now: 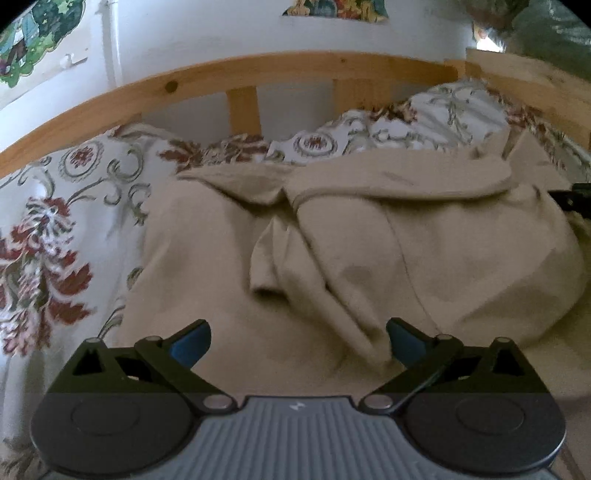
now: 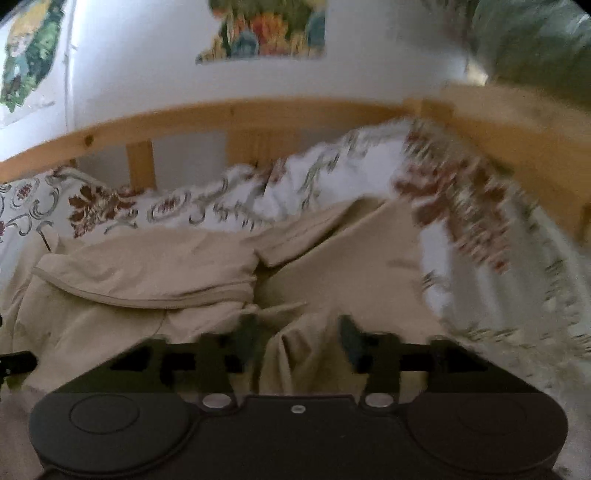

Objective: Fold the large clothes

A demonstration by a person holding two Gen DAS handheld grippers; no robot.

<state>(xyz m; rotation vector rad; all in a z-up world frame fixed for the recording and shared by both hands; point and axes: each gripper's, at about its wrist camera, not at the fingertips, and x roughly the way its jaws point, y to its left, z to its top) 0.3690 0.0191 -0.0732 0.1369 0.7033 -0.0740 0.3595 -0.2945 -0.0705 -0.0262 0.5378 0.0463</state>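
A large beige garment (image 1: 351, 240) lies crumpled on the bed, with a folded-over flap across its far part. My left gripper (image 1: 298, 341) is open just above its near edge, and a raised fold of cloth lies against the right blue finger pad (image 1: 404, 341). The same garment (image 2: 155, 269) fills the right wrist view, which is blurred. My right gripper (image 2: 299, 339) is open and low over it, with a ridge of beige cloth rising between its two fingers (image 2: 349, 339). Part of the right gripper shows at the left view's right edge (image 1: 576, 195).
A floral bedspread (image 1: 55, 221) covers the bed around the garment and is bunched up at the back (image 2: 332, 177). A wooden bed rail (image 1: 240, 74) runs along the far side and turns at the right (image 2: 517, 129). Behind it is a white wall with pictures (image 2: 266, 29).
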